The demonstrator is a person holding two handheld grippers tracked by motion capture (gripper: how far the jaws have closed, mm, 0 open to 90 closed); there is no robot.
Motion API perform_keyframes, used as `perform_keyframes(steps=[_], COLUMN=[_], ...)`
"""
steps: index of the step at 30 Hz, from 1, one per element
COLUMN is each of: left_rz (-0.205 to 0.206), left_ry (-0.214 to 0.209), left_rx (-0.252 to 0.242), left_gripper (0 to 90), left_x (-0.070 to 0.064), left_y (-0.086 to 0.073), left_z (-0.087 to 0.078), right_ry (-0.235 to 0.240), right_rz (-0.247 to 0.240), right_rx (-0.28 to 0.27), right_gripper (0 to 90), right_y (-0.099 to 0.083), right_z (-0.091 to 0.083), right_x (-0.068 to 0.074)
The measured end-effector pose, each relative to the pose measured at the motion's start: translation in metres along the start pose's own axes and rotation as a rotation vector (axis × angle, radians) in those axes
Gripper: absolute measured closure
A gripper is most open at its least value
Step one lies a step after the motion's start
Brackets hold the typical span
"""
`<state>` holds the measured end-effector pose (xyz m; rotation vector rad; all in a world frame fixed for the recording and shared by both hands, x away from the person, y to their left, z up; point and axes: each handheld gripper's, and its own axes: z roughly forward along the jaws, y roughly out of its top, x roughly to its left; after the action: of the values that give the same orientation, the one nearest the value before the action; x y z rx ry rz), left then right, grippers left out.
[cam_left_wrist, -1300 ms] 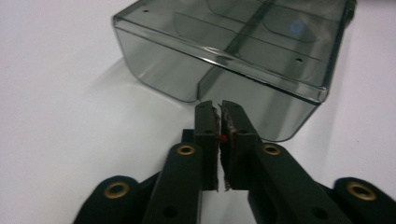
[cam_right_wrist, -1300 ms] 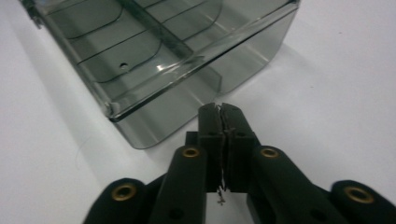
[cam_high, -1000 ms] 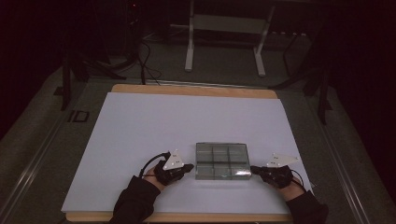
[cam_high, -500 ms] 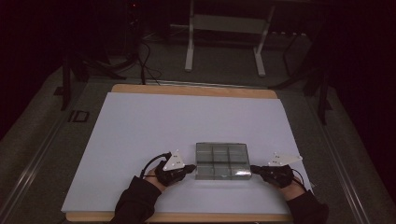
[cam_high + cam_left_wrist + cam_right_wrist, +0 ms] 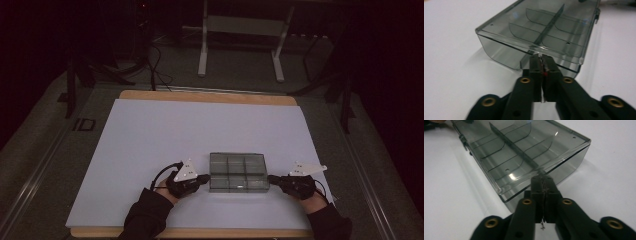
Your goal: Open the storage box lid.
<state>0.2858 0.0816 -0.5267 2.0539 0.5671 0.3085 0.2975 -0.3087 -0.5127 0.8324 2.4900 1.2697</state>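
Only slight displacement is recorded in the high view. The right black two-jaw gripper (image 5: 271,177), with its grey three-cornered plate (image 5: 307,168), has been shifted marginally toward the right edge of the table. The left black two-jaw gripper (image 5: 206,177) has been advanced a trace toward the end wall of the smoky transparent plastic compartment box (image 5: 237,172). The near edge of the box is seen fractionally higher in the picture.

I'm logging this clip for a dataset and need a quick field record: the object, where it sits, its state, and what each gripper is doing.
object: clear smoky compartment box, six cells
lid: down, transparent
contents: none visible
surface: white table sheet
left gripper: jaws shut, tips at the box's left end
right gripper: jaws shut, tips at the box's right end
contact: tips meet the box ends just under the lid edge; whether either grips it is unclear
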Motion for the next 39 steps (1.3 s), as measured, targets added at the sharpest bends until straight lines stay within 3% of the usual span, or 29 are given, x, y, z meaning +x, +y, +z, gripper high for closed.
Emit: perform_keyframes(steps=[12,17,18,29,39], left_rz=[-0.017,-0.015,-0.001,-0.021,-0.029], left_ry=[0.053,0.075,0.109,0.126,0.181], left_rx=[-0.044,-0.050,-0.060,-0.081,-0.126], left_gripper=[69.4,67.4,65.7,61.9,57.3], left_x=[0.004,0.005,0.005,0.013,0.020], left_y=[0.003,0.004,0.005,0.009,0.018], left_z=[0.002,0.003,0.005,0.008,0.018], right_ry=[-0.017,-0.035,-0.046,-0.070,-0.116], right_rz=[0.009,0.000,-0.007,-0.022,-0.020], right_rx=[-0.031,-0.034,-0.037,-0.053,-0.087], right_gripper=[72.8,70.7,69.1,66.3,64.3], right_y=[0.003,0.005,0.006,0.015,0.025], right_z=[0.000,0.001,0.002,0.007,0.014], right_x=[-0.004,-0.005,-0.006,-0.013,-0.021])
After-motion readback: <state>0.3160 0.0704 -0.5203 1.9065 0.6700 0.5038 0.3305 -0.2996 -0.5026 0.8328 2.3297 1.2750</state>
